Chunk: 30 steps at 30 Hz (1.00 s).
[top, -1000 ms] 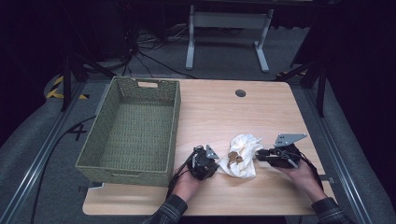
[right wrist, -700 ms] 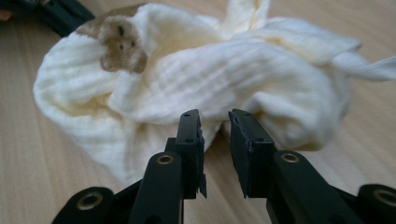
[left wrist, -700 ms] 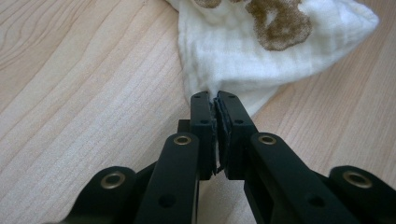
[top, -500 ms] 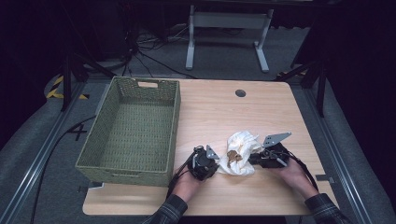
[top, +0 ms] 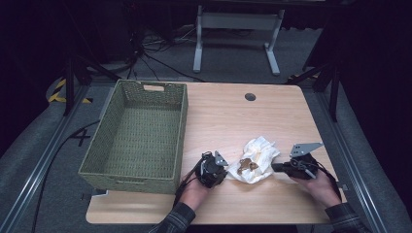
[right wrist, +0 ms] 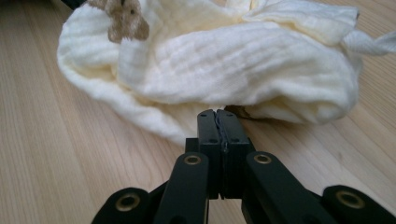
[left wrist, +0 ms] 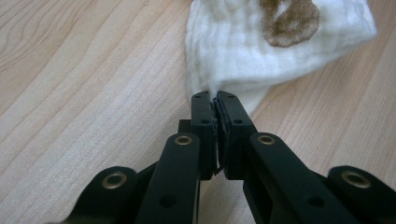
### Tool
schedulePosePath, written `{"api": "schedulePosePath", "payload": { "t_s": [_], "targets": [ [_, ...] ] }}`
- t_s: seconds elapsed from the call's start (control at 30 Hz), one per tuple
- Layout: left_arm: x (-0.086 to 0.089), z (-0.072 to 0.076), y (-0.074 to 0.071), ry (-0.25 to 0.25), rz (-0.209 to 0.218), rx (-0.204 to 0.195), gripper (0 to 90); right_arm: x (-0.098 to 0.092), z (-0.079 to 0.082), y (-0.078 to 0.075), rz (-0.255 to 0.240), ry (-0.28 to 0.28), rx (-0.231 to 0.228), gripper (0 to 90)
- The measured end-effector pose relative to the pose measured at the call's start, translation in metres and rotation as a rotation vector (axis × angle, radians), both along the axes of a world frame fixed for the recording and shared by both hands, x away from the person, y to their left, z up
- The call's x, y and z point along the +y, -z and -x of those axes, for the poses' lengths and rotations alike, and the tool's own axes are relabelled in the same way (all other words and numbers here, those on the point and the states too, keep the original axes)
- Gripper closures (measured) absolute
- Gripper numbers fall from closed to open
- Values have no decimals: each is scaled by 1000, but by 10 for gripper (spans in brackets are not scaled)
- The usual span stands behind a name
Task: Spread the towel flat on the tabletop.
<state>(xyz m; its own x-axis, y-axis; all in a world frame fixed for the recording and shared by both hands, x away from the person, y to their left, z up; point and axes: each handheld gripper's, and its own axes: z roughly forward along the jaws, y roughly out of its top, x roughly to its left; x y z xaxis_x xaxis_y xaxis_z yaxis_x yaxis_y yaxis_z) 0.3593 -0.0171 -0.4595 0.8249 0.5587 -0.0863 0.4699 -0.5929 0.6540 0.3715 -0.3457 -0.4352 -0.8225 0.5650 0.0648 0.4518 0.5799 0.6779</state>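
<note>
A crumpled white cloth with a brown patch lies on the wooden table near its front edge. My left gripper lies at the cloth's left end. In the left gripper view the jaws are shut, with a corner of the cloth pinched between them. My right gripper lies at the cloth's right end. Its jaws have just been closing and now stand shut on the lower edge of the cloth. A hand holds each gripper low over the table.
A large green woven basket stands on the table's left part, close to my left gripper. A round cable hole sits near the far edge. Dark floor, cables and a metal stand lie beyond the table.
The right gripper pushed left into the cloth's edge, then drew back a little to the right with its jaws closed. The left gripper has stayed put.
</note>
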Motion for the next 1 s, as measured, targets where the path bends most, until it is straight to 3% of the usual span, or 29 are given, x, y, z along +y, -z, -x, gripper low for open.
{"api": "schedulePosePath", "payload": {
  "t_s": [0.13,0.23,0.33,0.47,0.5,0.67,1.0],
  "targets": [
    [-1,1,-1,3,1,14,873,-12,7,-2,-33,13,7,900],
    [-2,3,-1,6,6,3,875,-14,11,-3,-31,8,0,900],
    [-4,8,-5,26,4,44,869,-14,17,0,-26,-4,25,898],
    [-5,10,-20,20,28,-19,750,-19,21,-1,-35,-17,15,822],
    [-6,9,-22,17,35,-16,735,-21,21,-2,-40,-15,13,809],
    [-24,-6,-32,56,60,-52,691,-25,21,-4,-47,11,1,750],
    [-73,-48,-49,186,73,-94,654,-20,18,1,-29,-11,12,719]
  ]
}}
